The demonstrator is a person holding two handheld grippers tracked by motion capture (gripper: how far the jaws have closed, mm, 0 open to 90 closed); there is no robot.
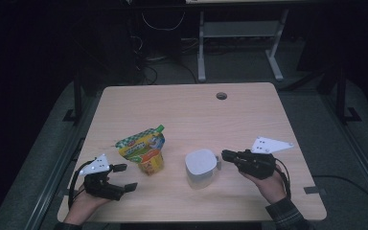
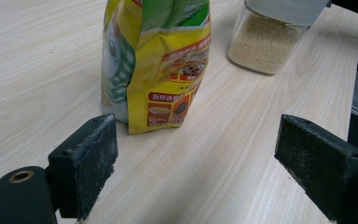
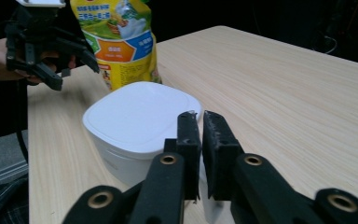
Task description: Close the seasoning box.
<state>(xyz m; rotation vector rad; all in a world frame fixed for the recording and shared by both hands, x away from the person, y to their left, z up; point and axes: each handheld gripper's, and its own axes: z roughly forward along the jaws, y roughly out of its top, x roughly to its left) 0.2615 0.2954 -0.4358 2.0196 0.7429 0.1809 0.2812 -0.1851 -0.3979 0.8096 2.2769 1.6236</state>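
High view, left gripper (image 1: 123, 177): jaws spread, near table's (image 1: 249, 110) front-left corner, released.
Right gripper (image 1: 226, 155): jaws nearly closed, beside container (image 1: 201, 163); grasp unclear.
Count: one pouch (image 1: 141, 146), one container.

You have one wooden table (image 1: 249, 110) in front of you, with one round cable hole (image 1: 221, 96) near its far edge. On it stand two things: one yellow and green pouch (image 1: 142, 146) and one clear container (image 1: 201, 167) with one white lid (image 3: 140, 114), holding pale grains (image 2: 261, 44). You hold two grippers, one per hand: one left gripper (image 1: 124, 177) and one right gripper (image 1: 225, 155), each with two black jaws and one grey three-cornered plate. Two hands come in from the bottom edge. Beyond the table stands one white desk frame (image 1: 239, 43).
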